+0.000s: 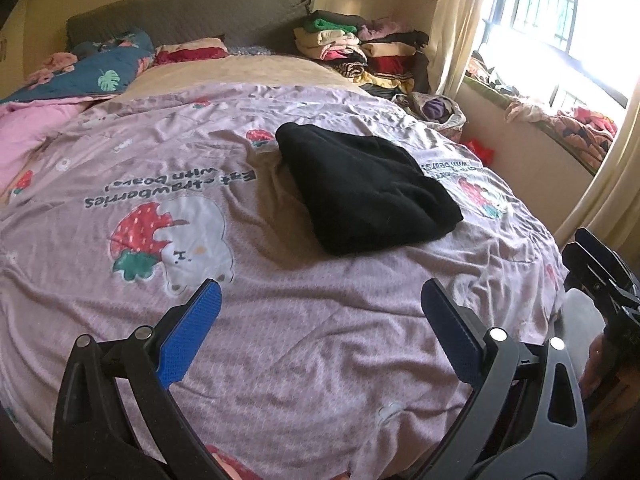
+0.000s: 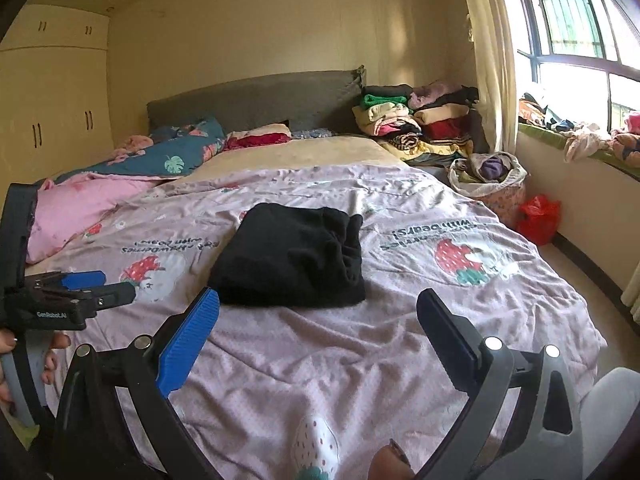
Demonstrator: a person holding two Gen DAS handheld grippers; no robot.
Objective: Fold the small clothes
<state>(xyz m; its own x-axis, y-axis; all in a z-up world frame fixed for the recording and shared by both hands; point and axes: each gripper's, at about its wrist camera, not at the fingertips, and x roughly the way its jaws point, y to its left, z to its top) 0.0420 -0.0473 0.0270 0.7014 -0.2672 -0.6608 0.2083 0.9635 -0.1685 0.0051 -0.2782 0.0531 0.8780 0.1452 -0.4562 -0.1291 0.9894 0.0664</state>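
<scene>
A black garment (image 1: 366, 190) (image 2: 294, 258) lies folded into a compact block on the mauve strawberry-print bedspread (image 1: 280, 360) (image 2: 320, 360). My left gripper (image 1: 320, 300) hovers open over the spread, short of the garment and a little to its left, nothing between its blue pads. My right gripper (image 2: 318, 306) is open too, just short of the garment's near edge, also holding nothing. The left gripper (image 2: 96, 286) also shows at the left edge of the right wrist view, held by a hand; the right gripper (image 1: 600, 268) shows at the right edge of the left wrist view.
A stack of folded clothes (image 1: 360, 48) (image 2: 416, 120) sits at the bed's head on the right. A blue leaf-print quilt (image 1: 100, 68) (image 2: 180, 156) and a pink blanket (image 2: 80, 208) lie at left. A laundry basket (image 2: 490, 178) and red bag (image 2: 538, 218) stand on the floor under the window.
</scene>
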